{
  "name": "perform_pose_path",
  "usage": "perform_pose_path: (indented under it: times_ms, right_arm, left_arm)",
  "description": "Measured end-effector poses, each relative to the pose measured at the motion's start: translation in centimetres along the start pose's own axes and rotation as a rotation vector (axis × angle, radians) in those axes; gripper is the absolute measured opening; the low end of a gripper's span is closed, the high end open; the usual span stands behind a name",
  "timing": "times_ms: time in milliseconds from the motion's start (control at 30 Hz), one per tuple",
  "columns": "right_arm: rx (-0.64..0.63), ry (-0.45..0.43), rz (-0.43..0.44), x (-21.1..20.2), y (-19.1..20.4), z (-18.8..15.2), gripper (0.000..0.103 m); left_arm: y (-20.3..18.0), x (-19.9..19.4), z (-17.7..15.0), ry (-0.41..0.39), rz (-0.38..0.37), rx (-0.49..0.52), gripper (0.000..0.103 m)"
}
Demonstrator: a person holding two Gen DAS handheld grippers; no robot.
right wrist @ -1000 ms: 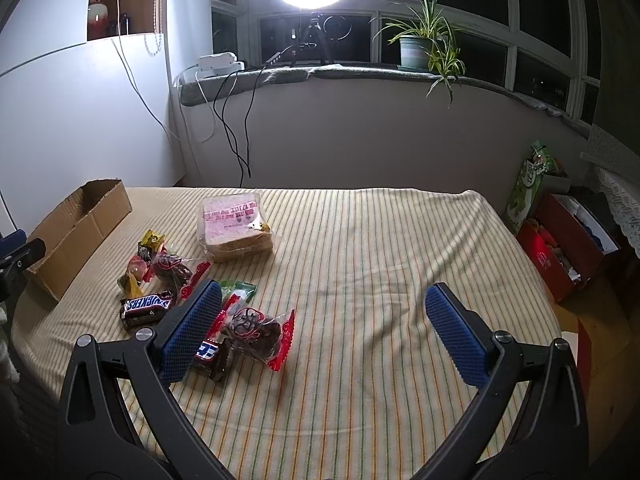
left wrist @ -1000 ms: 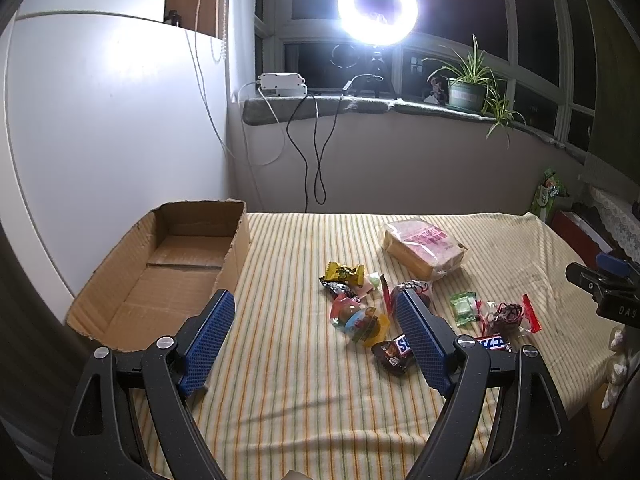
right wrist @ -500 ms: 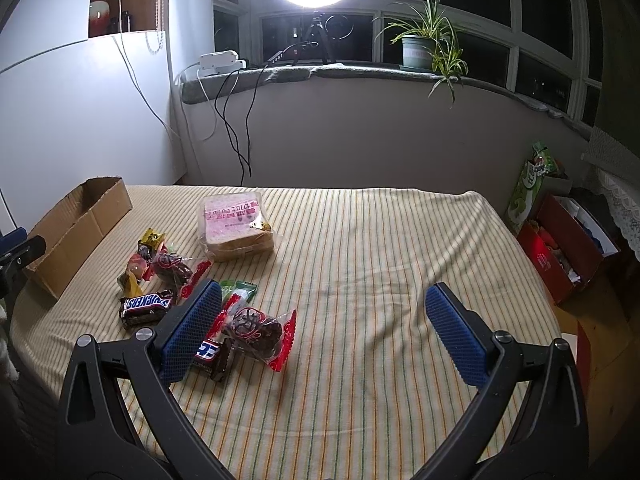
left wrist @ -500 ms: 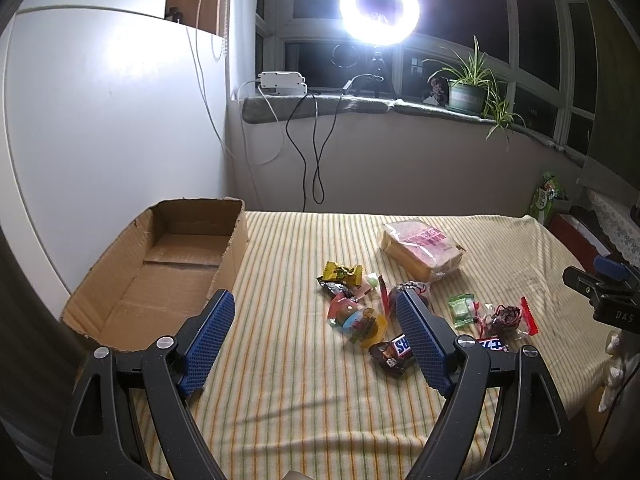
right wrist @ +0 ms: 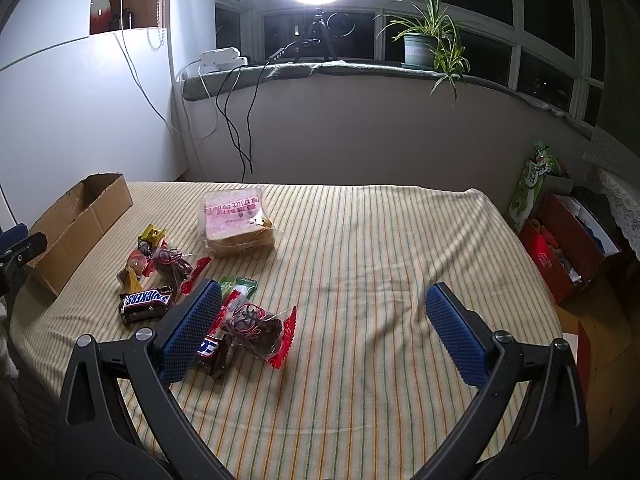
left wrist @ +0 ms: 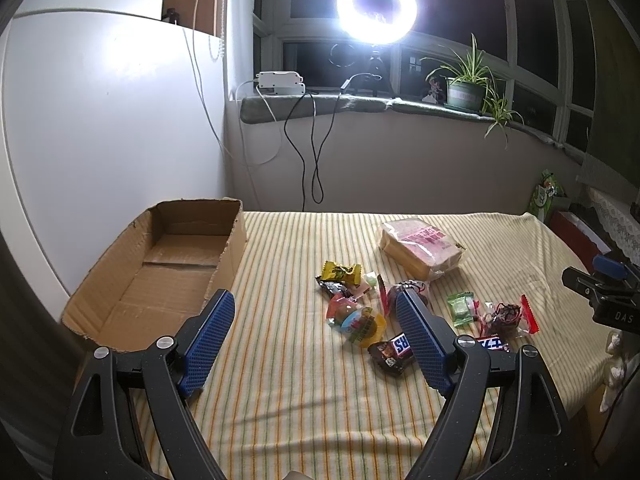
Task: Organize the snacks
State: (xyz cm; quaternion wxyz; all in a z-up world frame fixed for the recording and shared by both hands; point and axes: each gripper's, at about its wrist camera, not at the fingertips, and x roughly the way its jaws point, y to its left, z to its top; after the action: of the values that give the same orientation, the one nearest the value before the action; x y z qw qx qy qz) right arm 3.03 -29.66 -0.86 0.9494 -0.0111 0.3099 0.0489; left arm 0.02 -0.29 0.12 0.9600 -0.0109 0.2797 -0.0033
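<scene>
The left gripper (left wrist: 314, 334) hangs spread wide and empty above the striped cloth (left wrist: 288, 408), and the right gripper (right wrist: 322, 330) is likewise splayed with nothing between its blue, dimpled pads (right wrist: 454, 334). The only writing that reads clearly is "SNICKERS" in white on blue on a brown bar (right wrist: 147, 301) lying left of the right gripper's near finger; the pink print on the bagged sliced bread (right wrist: 238, 220) farther back is too small to make out. Between them lie a yellow twist-wrapped sweet (left wrist: 341, 273), a green packet (left wrist: 460, 309) and a clear, red-edged pouch of dark cake (right wrist: 260, 326). Since a second ago both views have shifted only slightly, and every snack lies where it did. The open, rough-edged cardboard box (left wrist: 156, 272) sits at the far left of the cloth, holding no snacks.
</scene>
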Motion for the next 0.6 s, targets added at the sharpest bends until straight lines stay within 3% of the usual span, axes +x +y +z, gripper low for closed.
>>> perform_pose_path:
  times_ms: [600]
  right_arm:
    - [0.002,0.018,0.014,0.5,-0.23,-0.11,0.103]
  left_arm:
    - [-0.21,0.4,-0.04,0.008,0.001,0.01,0.083]
